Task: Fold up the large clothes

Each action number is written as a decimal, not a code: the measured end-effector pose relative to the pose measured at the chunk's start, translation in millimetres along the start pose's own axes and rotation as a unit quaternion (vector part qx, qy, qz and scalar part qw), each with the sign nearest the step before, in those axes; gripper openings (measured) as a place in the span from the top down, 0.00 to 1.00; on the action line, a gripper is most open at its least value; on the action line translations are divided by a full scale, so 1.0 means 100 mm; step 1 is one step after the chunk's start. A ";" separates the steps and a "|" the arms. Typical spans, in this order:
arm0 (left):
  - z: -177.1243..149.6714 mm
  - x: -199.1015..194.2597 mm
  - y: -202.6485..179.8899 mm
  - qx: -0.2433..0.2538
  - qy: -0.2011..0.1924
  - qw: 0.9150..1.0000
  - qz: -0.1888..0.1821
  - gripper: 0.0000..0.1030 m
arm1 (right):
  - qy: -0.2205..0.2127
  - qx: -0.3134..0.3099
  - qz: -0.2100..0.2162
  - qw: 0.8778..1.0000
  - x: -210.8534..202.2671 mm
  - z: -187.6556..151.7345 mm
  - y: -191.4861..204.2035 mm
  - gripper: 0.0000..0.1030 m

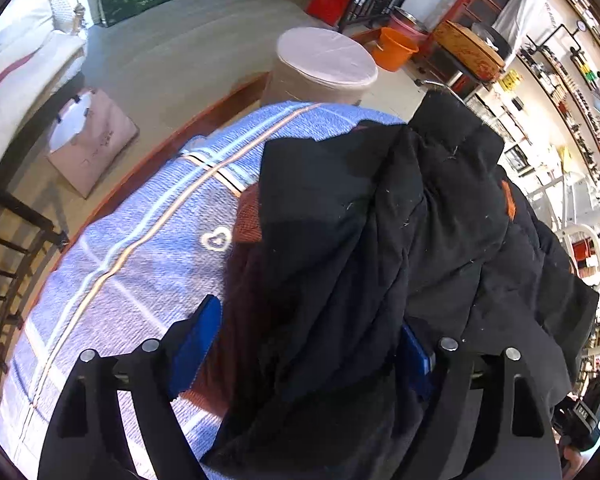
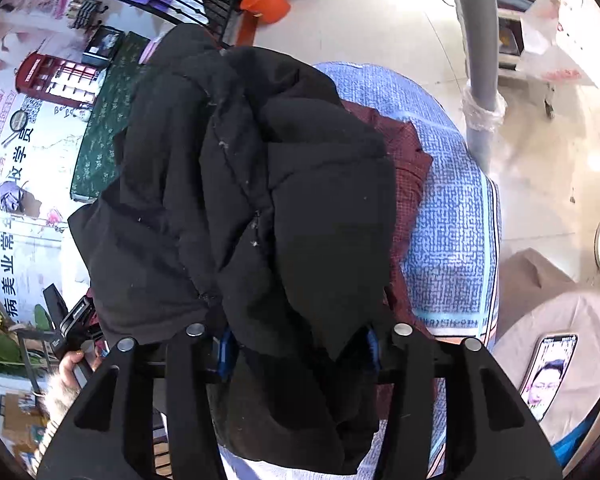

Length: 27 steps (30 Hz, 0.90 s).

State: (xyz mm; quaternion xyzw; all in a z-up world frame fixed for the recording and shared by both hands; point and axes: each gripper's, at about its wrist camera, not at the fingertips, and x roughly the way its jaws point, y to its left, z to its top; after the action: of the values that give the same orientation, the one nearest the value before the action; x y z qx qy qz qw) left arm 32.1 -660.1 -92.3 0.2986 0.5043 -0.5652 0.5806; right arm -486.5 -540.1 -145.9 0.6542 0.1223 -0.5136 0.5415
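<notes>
A bulky black padded jacket hangs bunched between both grippers above a bed with a blue checked cover. My left gripper has its blue pads on either side of a thick fold of the jacket and is shut on it. In the right wrist view the same jacket fills the middle, and my right gripper is shut on another bunch of it. A dark red checked garment lies on the cover under the jacket; it also shows in the left wrist view.
A round pink-topped stool and an orange bucket stand beyond the bed. A pink bag sits on the floor to the left. A grey pole stands by the bed. A phone lies on a grey seat.
</notes>
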 end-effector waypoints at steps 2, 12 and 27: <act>-0.02 -0.17 -0.03 -0.001 -0.020 1.000 0.005 0.22 | 0.002 -0.008 -0.019 1.000 -0.03 0.01 0.07 0.52; -0.26 -1.04 -0.21 0.092 -0.085 0.985 0.123 0.11 | -0.056 -0.017 -0.137 0.989 -0.51 0.04 0.39 0.24; -1.07 -1.18 -1.09 0.221 -0.019 0.973 0.062 0.06 | -0.099 -0.170 -0.204 0.959 -0.84 -0.72 1.66 0.09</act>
State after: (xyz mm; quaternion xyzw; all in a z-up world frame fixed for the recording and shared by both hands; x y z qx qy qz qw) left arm -81.7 -540.0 7.0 0.4396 0.3360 -0.6313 0.5434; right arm -365.9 -510.1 10.1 0.4596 0.2838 -0.6472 0.5379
